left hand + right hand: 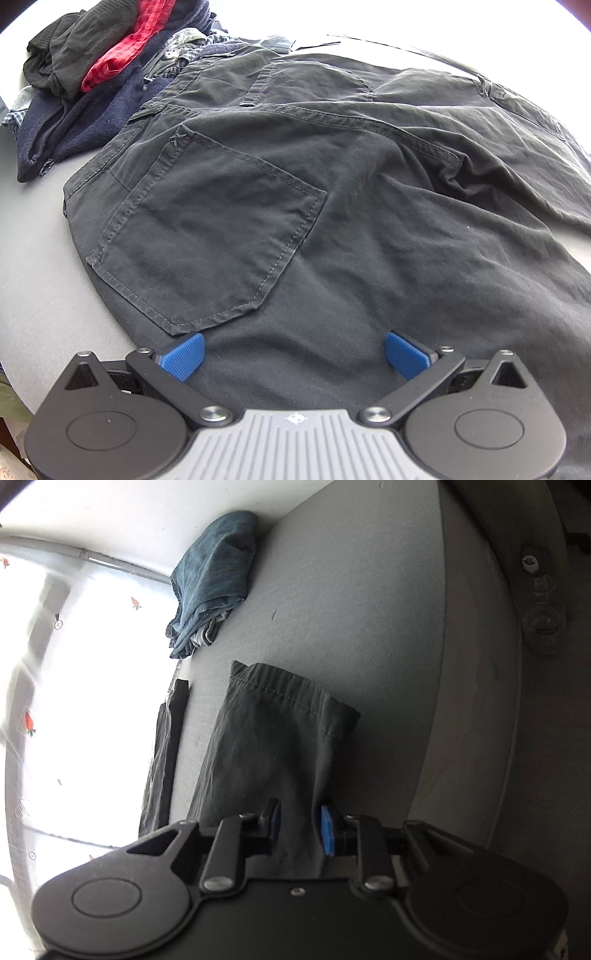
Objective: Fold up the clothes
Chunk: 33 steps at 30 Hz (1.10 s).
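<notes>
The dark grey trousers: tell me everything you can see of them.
The dark grey trousers look like worn cotton twill. They lie spread seat-up on the pale grey surface, showing a stitched patch pocket, a seam, belt loops and creases. Their waist end touches the pile of clothes. The left gripper hovers over them, jaws wide. In the right wrist view a hemmed leg runs between the right gripper's jaws, which pinch a fold.

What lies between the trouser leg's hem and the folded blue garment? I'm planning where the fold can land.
Only bare grey surface separates the trouser leg's hem from the folded blue garment, as the right wrist view shows.
</notes>
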{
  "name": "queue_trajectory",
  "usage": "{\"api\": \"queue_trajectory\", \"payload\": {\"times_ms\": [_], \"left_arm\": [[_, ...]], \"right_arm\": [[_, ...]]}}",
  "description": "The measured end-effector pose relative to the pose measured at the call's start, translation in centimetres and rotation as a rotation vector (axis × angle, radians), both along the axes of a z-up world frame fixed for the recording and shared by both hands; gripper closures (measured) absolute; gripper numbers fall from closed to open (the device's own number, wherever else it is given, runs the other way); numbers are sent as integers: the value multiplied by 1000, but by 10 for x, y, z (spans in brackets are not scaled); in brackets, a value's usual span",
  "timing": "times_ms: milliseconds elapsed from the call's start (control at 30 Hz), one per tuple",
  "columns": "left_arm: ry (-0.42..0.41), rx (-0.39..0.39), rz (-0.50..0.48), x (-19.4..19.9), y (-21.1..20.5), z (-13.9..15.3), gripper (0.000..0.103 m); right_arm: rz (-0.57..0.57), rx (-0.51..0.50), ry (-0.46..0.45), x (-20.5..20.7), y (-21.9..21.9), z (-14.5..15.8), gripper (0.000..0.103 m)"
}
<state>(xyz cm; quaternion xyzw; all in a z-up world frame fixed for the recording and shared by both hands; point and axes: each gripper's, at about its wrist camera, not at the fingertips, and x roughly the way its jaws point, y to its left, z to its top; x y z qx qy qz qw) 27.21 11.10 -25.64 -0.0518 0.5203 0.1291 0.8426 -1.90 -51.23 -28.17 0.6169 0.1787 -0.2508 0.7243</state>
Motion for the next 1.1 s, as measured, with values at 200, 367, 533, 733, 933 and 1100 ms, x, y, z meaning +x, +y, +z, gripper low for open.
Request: {"api": "queue_trajectory", "payload": {"times_ms": [200,367,533,733,933,1100], "left_arm": [[-1,0,-4,0,1,0,0],[5,-5,-2,1,1,0,0],[17,-14,-2,3,2,1,0],[0,-57,-8,-1,11,6,4],[-124,-138,177,-25,59,29,42],[-145,-236,400,-41,118,28,56]], "right_arm": [[-16,16,45,-1,1,-4,86],[19,-26,119,13,-1,10,101],[-36,-29,-4,20,-3,26,102],[-12,-19,-155,59,-13,58,102],[-24,8,-305,88,-14,86,102],[-28,26,-389,114,-14,106,102]]}}
